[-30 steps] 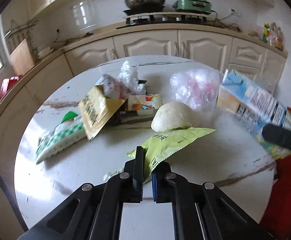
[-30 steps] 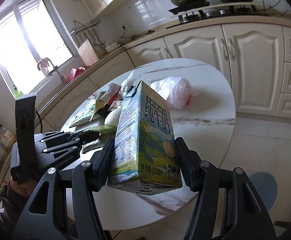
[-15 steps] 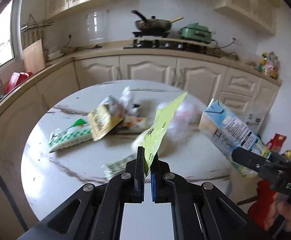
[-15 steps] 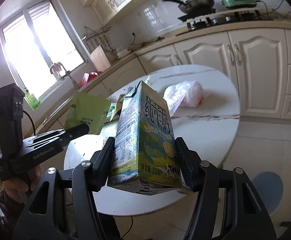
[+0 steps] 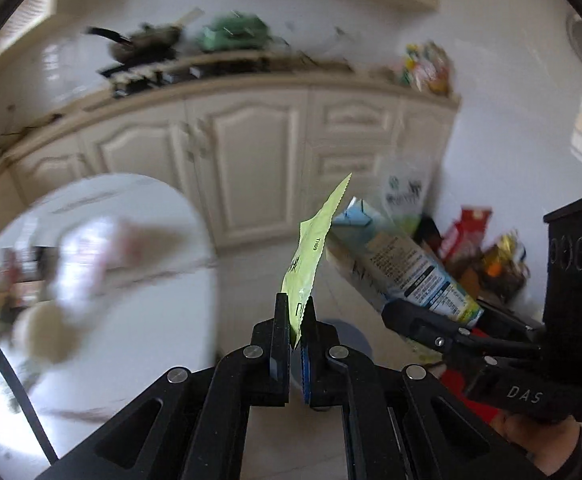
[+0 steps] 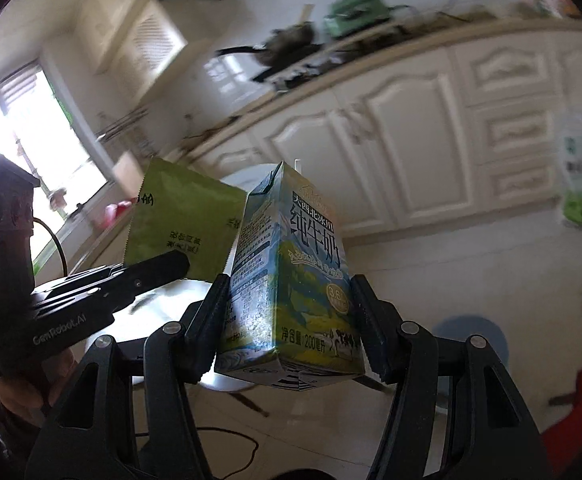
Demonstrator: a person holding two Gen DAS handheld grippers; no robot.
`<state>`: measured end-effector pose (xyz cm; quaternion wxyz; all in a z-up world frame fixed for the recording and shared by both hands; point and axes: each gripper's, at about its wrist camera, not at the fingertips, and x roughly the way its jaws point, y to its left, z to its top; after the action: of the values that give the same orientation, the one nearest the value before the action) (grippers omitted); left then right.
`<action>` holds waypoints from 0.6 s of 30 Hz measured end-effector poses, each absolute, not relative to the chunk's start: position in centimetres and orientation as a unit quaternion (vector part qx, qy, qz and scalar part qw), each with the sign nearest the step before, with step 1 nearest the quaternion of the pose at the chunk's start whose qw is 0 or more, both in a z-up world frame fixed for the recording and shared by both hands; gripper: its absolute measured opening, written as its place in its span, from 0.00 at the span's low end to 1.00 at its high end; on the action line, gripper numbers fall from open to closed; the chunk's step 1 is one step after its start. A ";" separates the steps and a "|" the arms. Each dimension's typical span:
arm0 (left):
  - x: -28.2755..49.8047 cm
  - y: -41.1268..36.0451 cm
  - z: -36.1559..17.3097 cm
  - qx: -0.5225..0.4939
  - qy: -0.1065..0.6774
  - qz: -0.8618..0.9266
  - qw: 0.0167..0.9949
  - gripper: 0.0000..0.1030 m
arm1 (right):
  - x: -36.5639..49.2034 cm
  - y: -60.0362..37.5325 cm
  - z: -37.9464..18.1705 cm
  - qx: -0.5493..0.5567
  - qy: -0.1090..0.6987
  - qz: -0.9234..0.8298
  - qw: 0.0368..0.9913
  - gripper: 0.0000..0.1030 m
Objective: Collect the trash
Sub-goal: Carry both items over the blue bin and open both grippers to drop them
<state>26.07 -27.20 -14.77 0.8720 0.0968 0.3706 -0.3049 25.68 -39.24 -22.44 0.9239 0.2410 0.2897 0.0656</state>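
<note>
- The left gripper (image 5: 295, 316) is pinched tight on the lower edge of a green wrapper (image 5: 311, 248), which stands up thin and floppy out of the jaws, clear of the round table (image 5: 163, 320).
- The right gripper (image 6: 287, 320) sits about half open, clamped on both sides of a milk carton (image 6: 291, 276), held upright and square.
- Both pieces hang off the table, over the tiled floor.
- I judge this to be the carry toward wherever the trash goes; no bin shows clearly, though a heap of bags (image 5: 487, 256) lies by the far wall.
- To do it well: keep both grips firm until each piece is right above the drop spot, since the wrapper is held only by its edge.
- Release one at a time, carton first, so the light wrapper doesn't flutter aside.
</note>
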 end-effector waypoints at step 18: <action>41.6 -41.2 -33.8 0.167 0.535 -0.313 0.767 0.33 | 29.5 -51.8 -42.9 0.358 0.385 -0.069 0.848 0.56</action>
<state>41.57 -41.24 -33.84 0.7667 0.1668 0.5349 -0.3134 29.46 -51.84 -42.86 0.8479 0.3576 0.3853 -0.0692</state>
